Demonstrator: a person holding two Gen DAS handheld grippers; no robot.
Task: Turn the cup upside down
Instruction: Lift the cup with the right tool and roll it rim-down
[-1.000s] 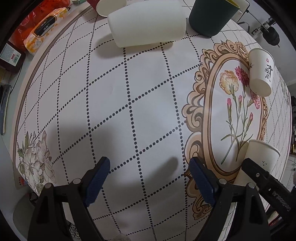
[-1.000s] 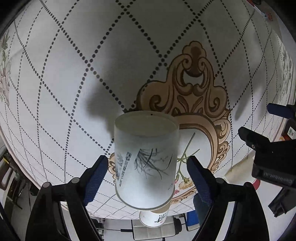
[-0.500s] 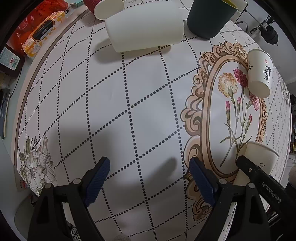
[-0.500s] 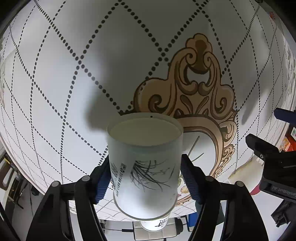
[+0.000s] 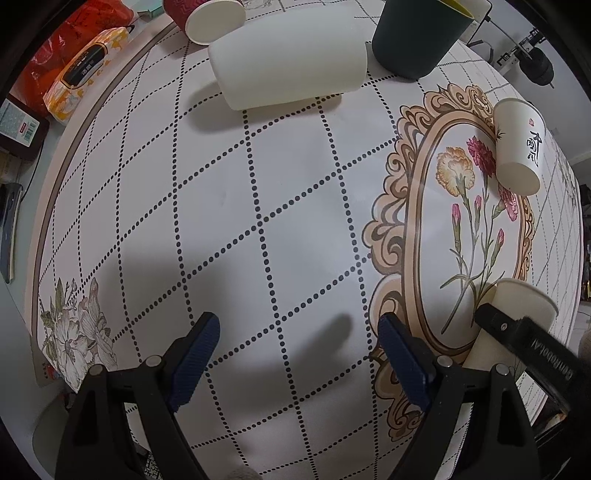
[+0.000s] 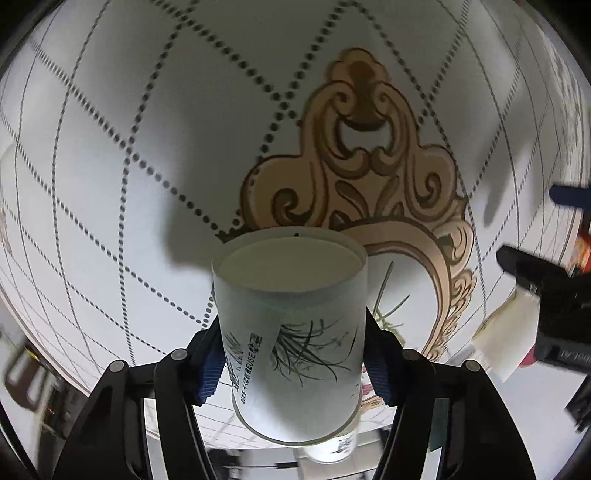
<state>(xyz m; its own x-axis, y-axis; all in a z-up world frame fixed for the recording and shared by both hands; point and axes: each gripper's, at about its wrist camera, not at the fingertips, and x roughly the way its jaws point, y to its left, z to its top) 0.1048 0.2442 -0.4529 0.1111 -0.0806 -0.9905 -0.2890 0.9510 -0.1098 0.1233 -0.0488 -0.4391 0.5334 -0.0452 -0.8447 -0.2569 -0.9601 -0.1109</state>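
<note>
A: Starting on the left, what is the left gripper (image 5: 299, 354) doing?

B: Nothing with a cup. Its blue pads stand wide apart over bare patterned bench (image 5: 258, 206), holding nothing. Far ahead of it lie a large white cup (image 5: 291, 66) on its side, a dark green cup (image 5: 417, 33) and a small printed cup (image 5: 517, 147), also on its side.

A: And further right?

B: The right gripper (image 6: 295, 354) has closed its pads on the paper cup (image 6: 291, 332), one pad pressed to each side of the wall. The closed base faces the camera and the wider rim is toward the bottom of the view, so the cup appears already grasped near the bench's ornate gold frame print.

A: So how far along is it?

B: I'd judge the grasp is done. Whether the cup is lifted or touching the cloth, I cannot tell. Left to do, as I read it: complete any turn, set it rim-down, and let go.
</note>
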